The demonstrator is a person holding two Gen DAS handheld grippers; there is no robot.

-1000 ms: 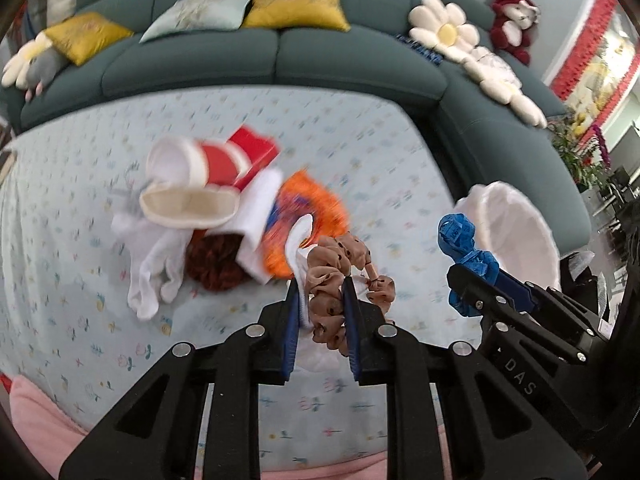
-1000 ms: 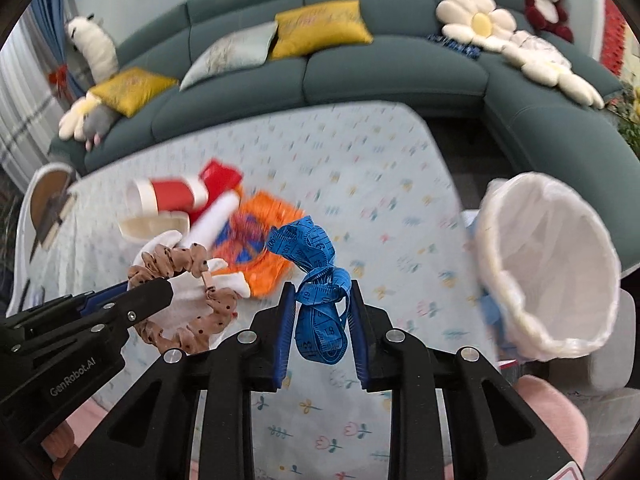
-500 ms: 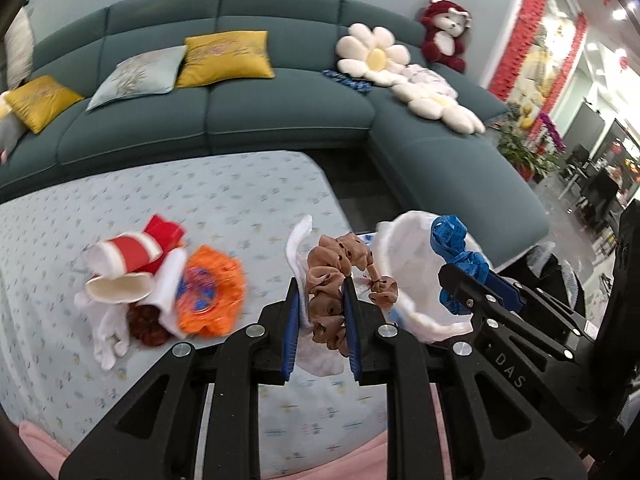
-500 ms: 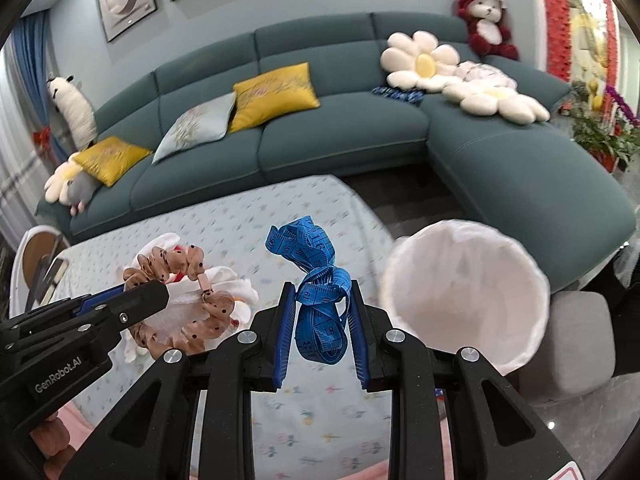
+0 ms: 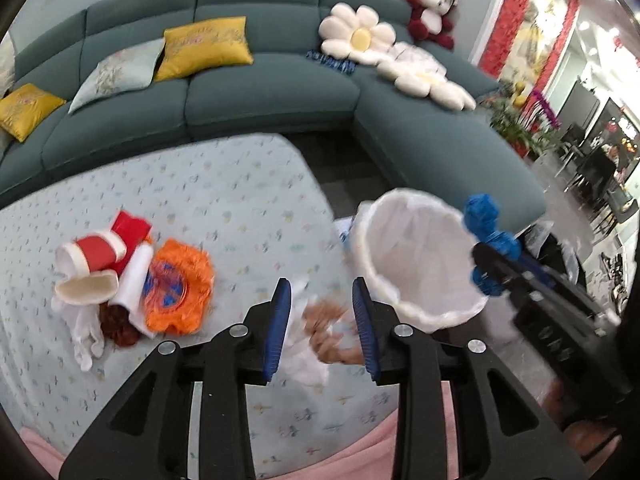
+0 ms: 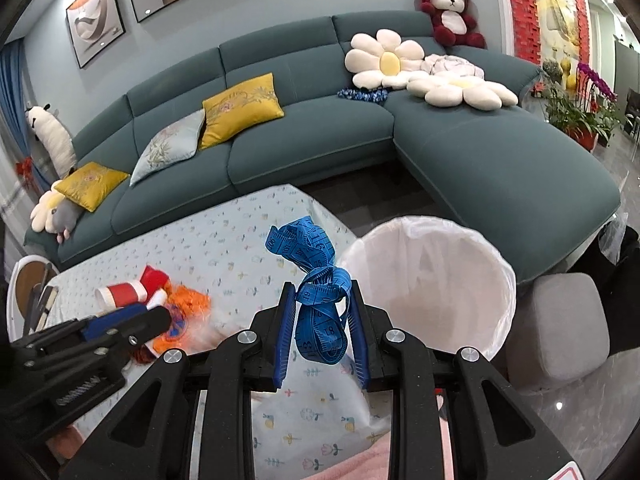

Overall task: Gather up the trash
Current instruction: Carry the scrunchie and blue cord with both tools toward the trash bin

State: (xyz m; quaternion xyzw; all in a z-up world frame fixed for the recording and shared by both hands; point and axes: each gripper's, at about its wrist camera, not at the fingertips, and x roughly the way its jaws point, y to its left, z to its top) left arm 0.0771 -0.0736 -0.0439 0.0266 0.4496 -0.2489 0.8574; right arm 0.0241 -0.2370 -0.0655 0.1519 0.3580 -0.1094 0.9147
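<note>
My left gripper (image 5: 322, 322) hangs over the near right corner of the flower-print table (image 5: 224, 208), its jaws opening; a brown scrunchie (image 5: 326, 330) and a white tissue (image 5: 306, 354) blur between the blue pads, and neither pad looks pressed on them. My right gripper (image 6: 322, 330) is clamped on a bunched blue measuring tape (image 6: 316, 284), which loops above and below the pads, just left of the bin's rim.

One white-lined trash bin (image 6: 436, 288) stands off the table's right edge, its mouth wide open and tilted toward me. Beyond the table's far edge a strip of dark floor (image 6: 372, 184) separates it from the teal corner sofa (image 6: 312, 136). A grey stool (image 6: 560, 328) sits just right of the bin.

The rest of the trash lies in one heap on the table's left half, well apart from the bin: two paper cups, one red-banded (image 5: 90, 254) and one plain white (image 5: 86, 288), an orange wrapper (image 5: 178, 290), a red carton (image 5: 130, 228), a white glove (image 5: 86, 334) and a dark red scrunchie (image 5: 116, 320). The table between heap and bin is bare cloth.

On the sofa: two yellow cushions, one pale cushion, two daisy cushions and one red plush bear (image 6: 450, 12).
</note>
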